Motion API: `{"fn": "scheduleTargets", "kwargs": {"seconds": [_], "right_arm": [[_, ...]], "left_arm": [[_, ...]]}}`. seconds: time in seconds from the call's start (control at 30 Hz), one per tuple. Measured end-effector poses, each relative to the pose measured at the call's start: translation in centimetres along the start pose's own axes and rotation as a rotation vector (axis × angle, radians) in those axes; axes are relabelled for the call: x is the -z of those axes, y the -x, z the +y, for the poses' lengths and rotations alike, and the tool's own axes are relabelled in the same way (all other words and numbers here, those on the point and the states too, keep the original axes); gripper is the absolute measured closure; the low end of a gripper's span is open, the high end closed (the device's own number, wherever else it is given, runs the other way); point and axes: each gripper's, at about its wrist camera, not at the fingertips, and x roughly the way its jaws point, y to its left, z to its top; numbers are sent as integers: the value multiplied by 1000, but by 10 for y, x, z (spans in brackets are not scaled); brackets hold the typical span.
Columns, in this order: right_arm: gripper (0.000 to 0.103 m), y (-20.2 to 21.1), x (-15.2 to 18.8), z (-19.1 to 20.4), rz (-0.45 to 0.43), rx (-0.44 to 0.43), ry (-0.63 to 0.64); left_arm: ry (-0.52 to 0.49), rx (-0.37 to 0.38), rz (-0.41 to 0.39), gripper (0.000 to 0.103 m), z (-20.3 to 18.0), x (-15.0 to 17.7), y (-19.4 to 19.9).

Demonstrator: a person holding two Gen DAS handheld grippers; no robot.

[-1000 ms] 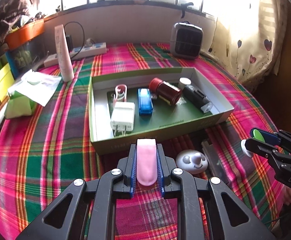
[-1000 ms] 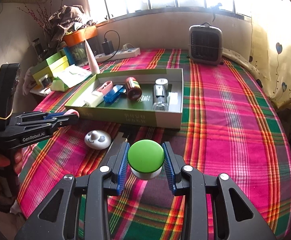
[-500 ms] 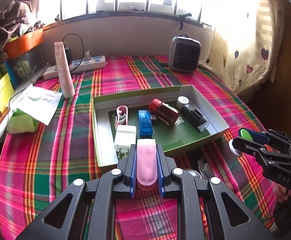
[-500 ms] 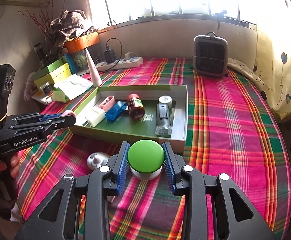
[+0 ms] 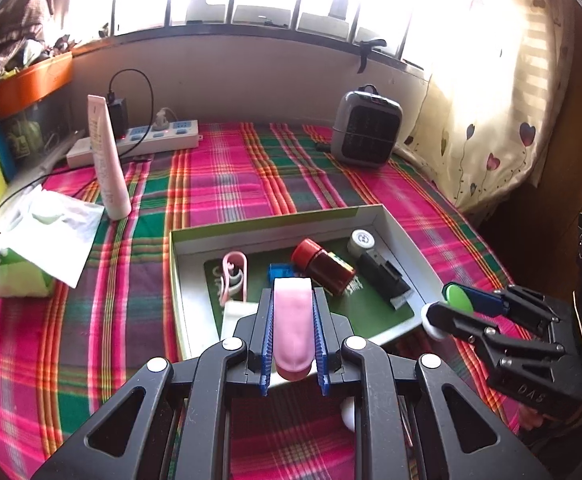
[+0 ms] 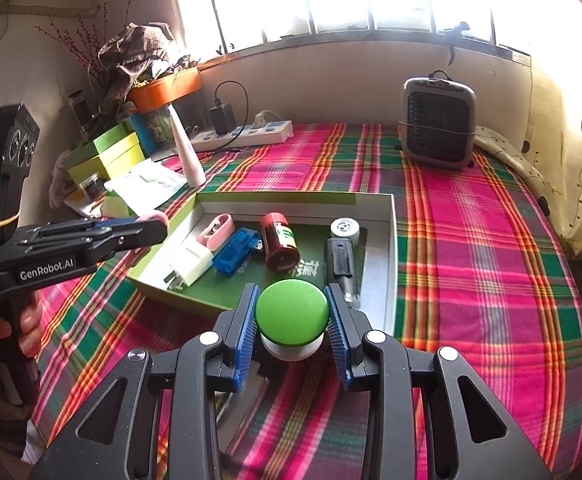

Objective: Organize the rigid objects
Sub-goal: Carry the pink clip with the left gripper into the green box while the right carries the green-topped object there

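My left gripper [image 5: 293, 322] is shut on a flat pink oblong object [image 5: 292, 332] and holds it above the near edge of the green-and-white box [image 5: 267, 220]. My right gripper [image 6: 291, 320] is shut on a green-topped white round object [image 6: 292, 312], above the box's near wall [image 6: 389, 264]. In the box lie a white charger [image 6: 193, 260], a blue plug [image 6: 235, 250], a pink clip [image 6: 219, 232], a red-capped brown jar [image 6: 279, 240], a black device [image 6: 343, 264] and a white cap [image 6: 345, 228]. The right gripper shows in the left wrist view [image 5: 447, 308], the left gripper in the right wrist view [image 6: 159, 228].
A grey heater [image 5: 367, 128] stands at the back. A power strip [image 5: 151, 140], a pink tube [image 5: 107, 160], a tissue pack [image 5: 23, 276] and green boxes [image 6: 107, 152] crowd the left. A white round item [image 5: 349, 412] lies under my left gripper on the plaid cloth [image 6: 471, 240].
Both grippers have risen and moved forward over the box's near edge, each keeping its object. The white round item on the cloth has slid almost out of sight below.
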Motion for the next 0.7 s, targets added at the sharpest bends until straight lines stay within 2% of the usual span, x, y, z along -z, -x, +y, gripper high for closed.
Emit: {"fn": "scheduleTargets", "kwargs": {"seconds": [0.47, 0.7], "right_arm": [[68, -25, -20, 2, 11, -19, 0], [68, -34, -23, 2, 20, -28, -7]], "left_arm": [[23, 16, 22, 86, 21, -29, -28], [24, 1, 27, 86, 30, -40, -38]]}}
